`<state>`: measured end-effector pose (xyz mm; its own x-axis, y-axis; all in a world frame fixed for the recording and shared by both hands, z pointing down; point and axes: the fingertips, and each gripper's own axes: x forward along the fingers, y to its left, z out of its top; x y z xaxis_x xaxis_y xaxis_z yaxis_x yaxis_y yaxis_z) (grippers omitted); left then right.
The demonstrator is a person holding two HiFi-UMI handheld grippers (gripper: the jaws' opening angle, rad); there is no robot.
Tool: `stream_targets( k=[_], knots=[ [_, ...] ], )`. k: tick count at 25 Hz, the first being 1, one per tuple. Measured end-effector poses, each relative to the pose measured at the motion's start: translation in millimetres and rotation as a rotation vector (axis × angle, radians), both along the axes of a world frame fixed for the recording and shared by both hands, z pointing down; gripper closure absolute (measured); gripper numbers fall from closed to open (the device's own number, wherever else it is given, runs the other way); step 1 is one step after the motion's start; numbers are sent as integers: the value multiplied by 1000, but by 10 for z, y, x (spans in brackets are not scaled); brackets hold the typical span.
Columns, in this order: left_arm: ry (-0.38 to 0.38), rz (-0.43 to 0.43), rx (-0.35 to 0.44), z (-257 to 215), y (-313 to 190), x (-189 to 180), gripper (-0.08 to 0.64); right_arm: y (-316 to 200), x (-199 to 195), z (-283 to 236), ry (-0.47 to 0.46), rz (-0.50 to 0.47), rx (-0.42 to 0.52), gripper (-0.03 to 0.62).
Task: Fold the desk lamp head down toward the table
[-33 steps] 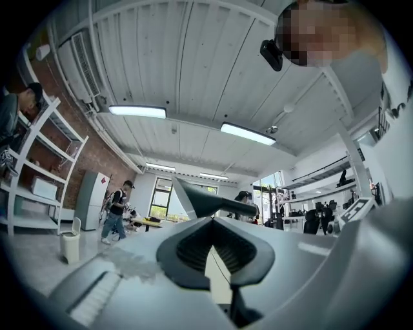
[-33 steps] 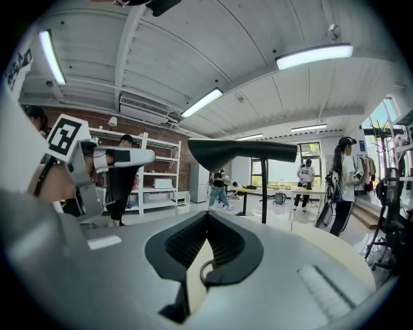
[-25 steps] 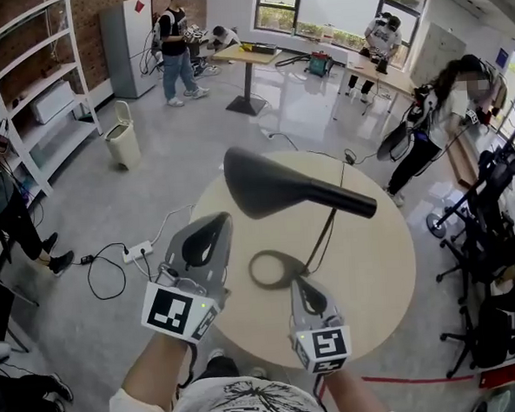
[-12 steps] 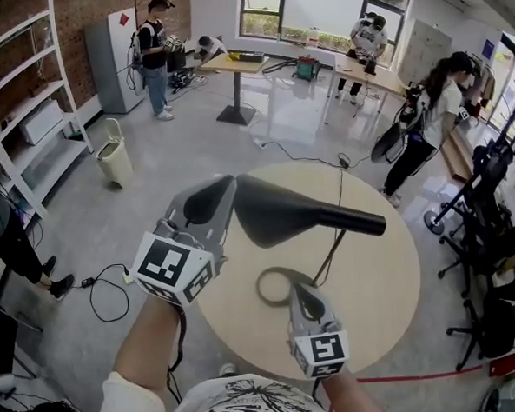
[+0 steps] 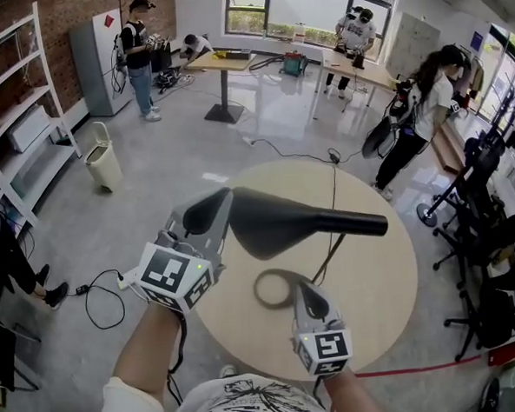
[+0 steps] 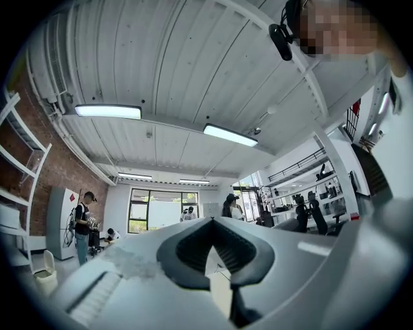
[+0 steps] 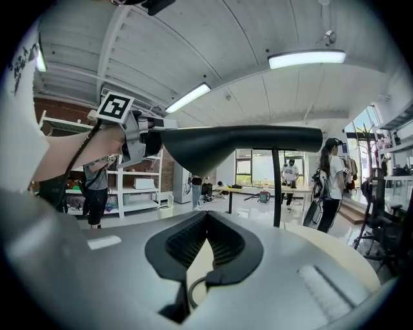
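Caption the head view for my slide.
Left claw at the black desk lamp head, right claw near its ring base.

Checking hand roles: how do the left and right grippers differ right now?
Left gripper is high beside the lamp head; right gripper sits low by the ring base. Left points at the ceiling; right points level across the table. Both jaws are together, empty.

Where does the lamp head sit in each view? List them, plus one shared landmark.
Head view: centre, the lamp head hangs over the round table.
Left gripper view: not in it.
Right gripper view: upper centre, dark against the ceiling.
Shared landmark: the big window on the far wall.
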<state>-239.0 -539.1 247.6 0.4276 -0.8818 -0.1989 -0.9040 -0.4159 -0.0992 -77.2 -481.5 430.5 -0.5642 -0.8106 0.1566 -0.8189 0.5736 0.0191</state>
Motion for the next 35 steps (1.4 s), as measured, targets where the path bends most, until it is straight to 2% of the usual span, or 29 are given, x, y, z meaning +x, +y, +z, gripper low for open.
stream_targets(
  k=[5,9,14,19,25,31,35],
  knots=[
    [48,10,-60,307,14,-61,557,-11,-36,26,17,7,-14,583],
    [62,14,-137,683,21,-67,557,12,-11,122,28,30,-36,583],
    [79,44,-242,1201,19,64,557,41,68,241,36,66,-57,583],
    [90,70,-312,1533,-10,234,558,65,204,332,40,110,-83,583],
    [38,132,-338,1723,7,575,558,127,343,471,37,151,-131,583],
    [91,176,-390,1912,-30,772,560,157,439,572,56,173,-156,583],
    [135,179,-387,1952,-48,788,566,178,452,625,62,182,-172,583]
  ],
)
